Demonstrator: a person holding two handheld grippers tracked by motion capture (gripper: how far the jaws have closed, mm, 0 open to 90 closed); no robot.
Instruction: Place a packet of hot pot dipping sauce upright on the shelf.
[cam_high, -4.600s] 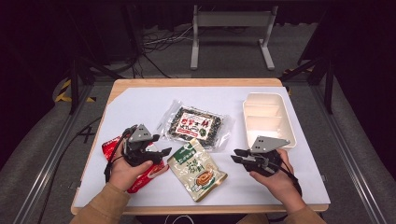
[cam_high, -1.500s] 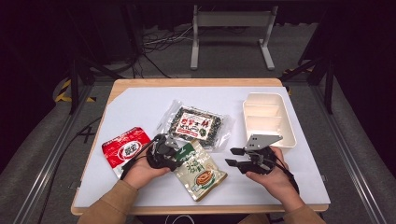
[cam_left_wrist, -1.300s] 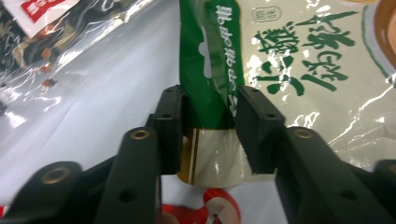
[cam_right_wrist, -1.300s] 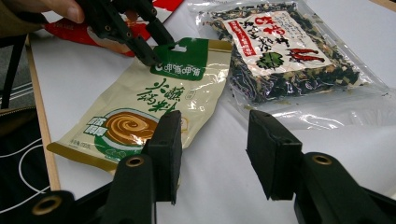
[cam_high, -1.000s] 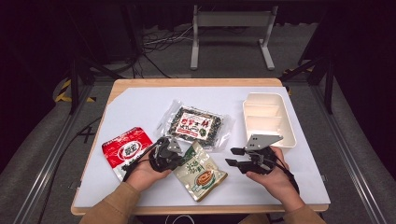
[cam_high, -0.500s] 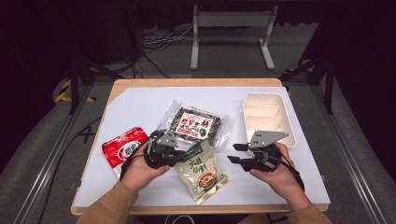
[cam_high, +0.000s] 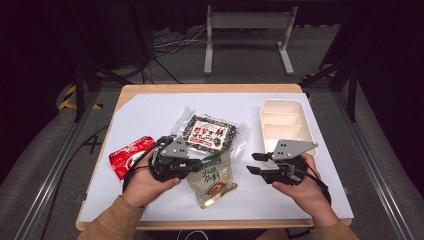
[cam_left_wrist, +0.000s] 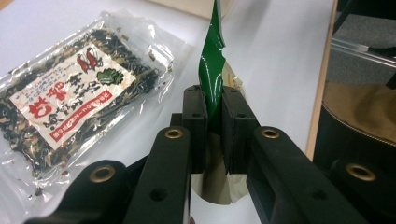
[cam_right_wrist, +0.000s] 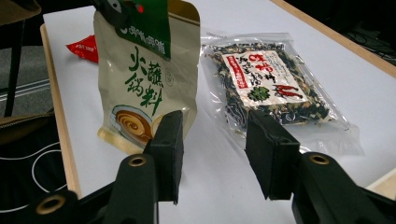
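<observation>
My left gripper (cam_high: 201, 162) is shut on the green top edge of a beige pouch (cam_high: 212, 181) with a green label. In the left gripper view its pads (cam_left_wrist: 196, 112) pinch the green strip of the pouch (cam_left_wrist: 211, 60). The pouch (cam_right_wrist: 140, 84) hangs upright with its lower edge at or just above the table. My right gripper (cam_high: 253, 164) stands open to the right of the pouch and points at it. Its jaws have just been closing, and nothing is between them (cam_right_wrist: 215, 130).
A clear packet of dark dried greens (cam_high: 209, 134) lies flat just behind the pouch. A red packet (cam_high: 131, 155) lies at the left. A cream divided tray (cam_high: 282, 122) stands at the right, behind my right hand. The white table's front edge runs under both forearms.
My left gripper went from the red packet to the pouch, closed on its top and lifted it upright. My right hand has risen slightly.
</observation>
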